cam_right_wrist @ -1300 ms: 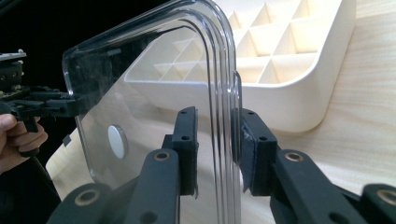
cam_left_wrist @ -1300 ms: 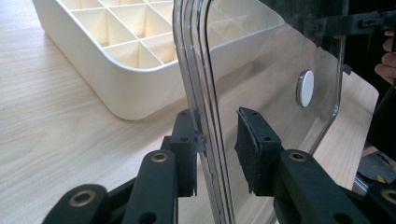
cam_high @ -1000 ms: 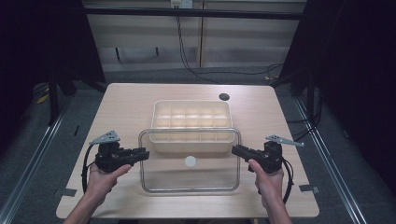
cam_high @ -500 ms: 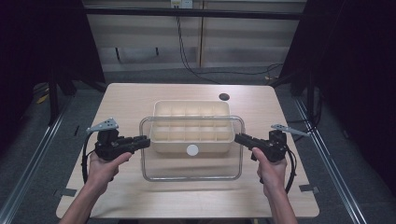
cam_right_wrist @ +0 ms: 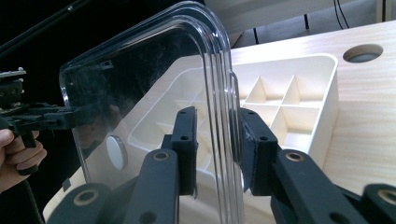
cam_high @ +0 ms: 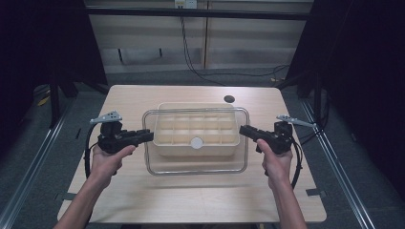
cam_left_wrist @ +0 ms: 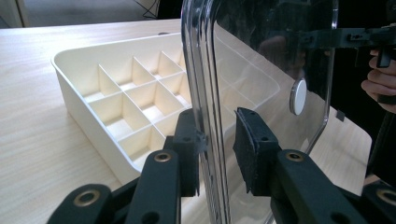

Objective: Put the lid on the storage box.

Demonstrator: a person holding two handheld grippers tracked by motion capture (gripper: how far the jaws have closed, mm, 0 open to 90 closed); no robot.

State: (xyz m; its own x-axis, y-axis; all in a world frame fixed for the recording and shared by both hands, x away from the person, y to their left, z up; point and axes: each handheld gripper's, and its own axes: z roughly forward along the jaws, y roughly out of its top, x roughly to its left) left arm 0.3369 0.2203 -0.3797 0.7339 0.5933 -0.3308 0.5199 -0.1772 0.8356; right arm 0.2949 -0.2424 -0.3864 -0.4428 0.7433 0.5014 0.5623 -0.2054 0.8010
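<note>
**Clear lid held over the divided tray by both grippers**

The left gripper [cam_high: 147, 135] is clamping the left edge of the lid [cam_high: 200, 164], and the right gripper [cam_high: 244, 130] is clamping its right edge. In the left gripper view the jaws are closed almost fully, with one pad [cam_left_wrist: 252, 149] close against the lid's rim, which is passing between the two. The right gripper view is showing the same: the rim is sitting between narrowly spaced jaws. The lid is hanging level between the two hands, above the table [cam_high: 129, 200] and over the tray [cam_high: 165, 149], its far edge lying over the tray's far rim and its near edge reaching past the tray's near wall. A round white knob [cam_high: 197, 142] is sitting at the lid's centre. The tray's compartments are looking empty.
</note>
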